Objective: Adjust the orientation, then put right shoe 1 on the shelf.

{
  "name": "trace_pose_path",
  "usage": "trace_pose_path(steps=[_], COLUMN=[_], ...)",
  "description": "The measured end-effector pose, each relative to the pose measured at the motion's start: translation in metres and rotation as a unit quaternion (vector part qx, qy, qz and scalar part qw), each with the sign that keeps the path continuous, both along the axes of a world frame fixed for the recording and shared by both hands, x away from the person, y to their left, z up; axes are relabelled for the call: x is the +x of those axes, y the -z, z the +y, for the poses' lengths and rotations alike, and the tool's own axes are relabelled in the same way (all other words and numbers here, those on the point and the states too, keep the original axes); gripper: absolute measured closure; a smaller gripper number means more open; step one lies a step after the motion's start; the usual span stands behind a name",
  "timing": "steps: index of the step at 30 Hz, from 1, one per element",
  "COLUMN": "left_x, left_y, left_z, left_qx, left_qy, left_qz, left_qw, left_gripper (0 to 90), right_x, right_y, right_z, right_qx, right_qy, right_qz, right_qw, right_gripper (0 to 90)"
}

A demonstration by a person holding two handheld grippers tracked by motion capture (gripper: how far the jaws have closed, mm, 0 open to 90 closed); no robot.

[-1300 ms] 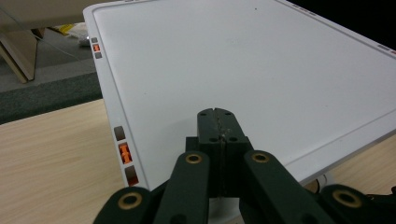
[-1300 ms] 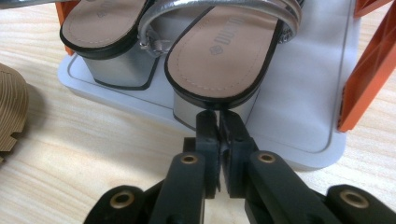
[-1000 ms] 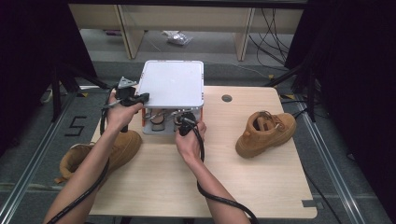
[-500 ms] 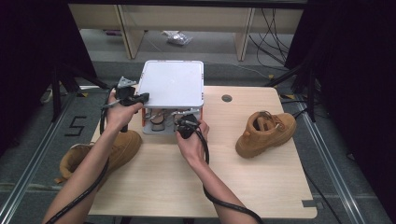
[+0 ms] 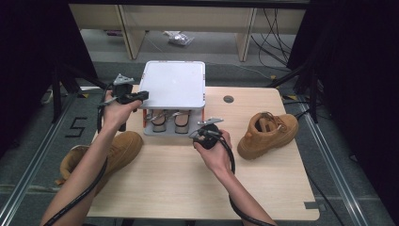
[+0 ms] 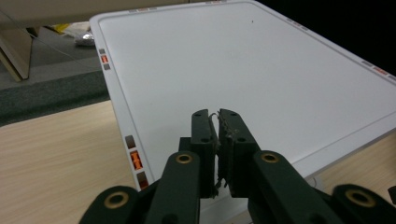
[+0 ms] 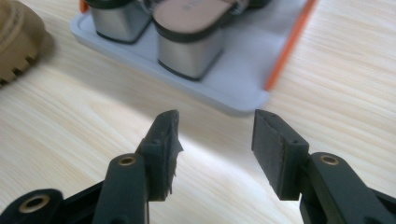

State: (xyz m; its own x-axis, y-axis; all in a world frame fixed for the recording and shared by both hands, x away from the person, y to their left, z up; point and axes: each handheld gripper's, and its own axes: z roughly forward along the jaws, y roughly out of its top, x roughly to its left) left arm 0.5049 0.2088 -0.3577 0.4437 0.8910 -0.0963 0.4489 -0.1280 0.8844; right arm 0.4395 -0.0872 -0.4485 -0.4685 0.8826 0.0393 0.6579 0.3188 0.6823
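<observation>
left gripper [image 6: 217, 122] nearly closed, just opening, nothing held – over rack top [image 5: 174, 84] | right gripper [image 7: 215, 135] open, empty, just widening – before rack's base [image 7: 224, 93]

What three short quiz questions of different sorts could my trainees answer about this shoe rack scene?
1. True or false: the right gripper clamps a boot.
2. How many tan boots lie off the rack?
3. The shoes on the rack's lower shelf sit: A) on the white top, B) under it.

Key: 1. False; its jaws stand apart, nothing between them. 2. Two: the left boot and the right boot. 3. B.
</observation>
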Motion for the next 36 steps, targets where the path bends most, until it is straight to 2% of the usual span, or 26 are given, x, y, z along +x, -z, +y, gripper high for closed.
trace_pose_path(steps=[1, 2, 3, 4, 6, 8, 9, 10, 12, 13, 16, 17, 21, 23, 25, 26, 28, 29, 31, 32, 36], left_x=[0.000, -0.005, -0.005, -0.010, -0.012, -0.015, -0.018, -0.020, -0.027, -0.029, -0.033, -0.037, -0.046, -0.055, -0.057, -0.060, -0.066, -0.072, -0.075, -0.080, -0.089], left_y=[0.000, -0.005, -0.005, -0.007, -0.008, -0.006, -0.006, -0.005, -0.004, -0.004, -0.003, -0.003, -0.004, -0.003, -0.003, -0.002, -0.001, 0.000, 0.001, 0.001, 0.003], left_z=[0.000, 0.002, 0.002, 0.005, 0.007, 0.011, 0.014, 0.016, 0.022, 0.024, 0.028, 0.033, 0.045, 0.052, 0.054, 0.058, 0.064, 0.070, 0.073, 0.079, 0.085], left_qx=[0.000, 0.007, 0.007, 0.011, 0.014, 0.017, 0.024, 0.024, 0.028, 0.032, 0.034, 0.040, 0.039, 0.042, 0.040, 0.047, 0.042, 0.044, 0.044, 0.049, 0.039], left_qy=[0.000, 0.003, 0.003, 0.004, 0.003, 0.004, 0.004, 0.002, -0.003, 0.001, 0.001, 0.000, -0.012, -0.013, -0.014, -0.010, -0.012, -0.018, -0.022, -0.024, -0.023], left_qz=[0.000, -0.001, -0.001, 0.001, 0.004, 0.009, 0.013, 0.011, 0.017, 0.019, 0.024, 0.025, 0.023, 0.023, 0.025, 0.029, 0.032, 0.034, 0.035, 0.037, 0.042], left_qw=[1.0000, 1.0000, 1.0000, 0.9999, 0.9999, 0.9998, 0.9996, 0.9996, 0.9995, 0.9993, 0.9992, 0.9989, 0.9989, 0.9988, 0.9988, 0.9984, 0.9985, 0.9983, 0.9982, 0.9978, 0.9981], left_gripper=[81.9, 80.7, 79.7, 77.9, 76.7, 70.4, 69.2, 68.3, 67.3, 66.8, 65.1, 64.2, 63.1, 62.8, 62.5, 62.1, 61.5, 61.3, 61.3, 61.2, 61.1], right_x=[0.000, -0.004, -0.004, -0.008, -0.010, -0.016, -0.018, -0.021, -0.022, -0.024, -0.029, -0.032, -0.036, -0.039, -0.040, -0.041, -0.042, -0.044, -0.046, -0.047, -0.049], right_y=[0.000, 0.000, 0.000, -0.001, -0.001, -0.002, -0.002, -0.002, 0.000, 0.001, 0.003, 0.006, 0.009, 0.012, 0.011, 0.012, 0.013, 0.013, 0.014, 0.015, 0.016], right_z=[0.000, -0.011, -0.011, -0.021, -0.024, -0.036, -0.040, -0.043, -0.049, -0.052, -0.054, -0.056, -0.057, -0.058, -0.058, -0.059, -0.061, -0.062, -0.065, -0.065, -0.069], right_qx=[0.000, 0.002, 0.002, 0.005, 0.007, 0.010, 0.011, 0.013, 0.014, 0.013, 0.022, 0.023, 0.022, 0.032, 0.024, 0.026, 0.023, 0.025, 0.024, 0.035, 0.035], right_qy=[0.000, 0.003, 0.003, 0.006, 0.009, 0.015, 0.013, 0.017, 0.015, 0.014, 0.019, 0.015, 0.013, 0.012, 0.014, 0.014, 0.009, 0.012, 0.014, 0.021, 0.019], right_qz=[0.000, -0.002, -0.002, -0.004, -0.005, -0.010, -0.016, -0.011, -0.021, -0.024, -0.017, -0.021, -0.022, -0.024, -0.023, -0.025, -0.026, -0.027, -0.028, -0.023, -0.026], right_qw=[1.0000, 1.0000, 1.0000, 1.0000, 0.9999, 0.9998, 0.9997, 0.9997, 0.9996, 0.9995, 0.9994, 0.9994, 0.9994, 0.9991, 0.9994, 0.9993, 0.9994, 0.9993, 0.9992, 0.9989, 0.9989], right_gripper=[51.4, 51.4, 51.4, 51.5, 51.7, 52.8, 53.4, 53.5, 54.2, 54.3, 54.3, 54.2, 53.4, 51.8, 51.2, 50.7, 50.0, 49.7, 49.5, 49.3, 49.0])
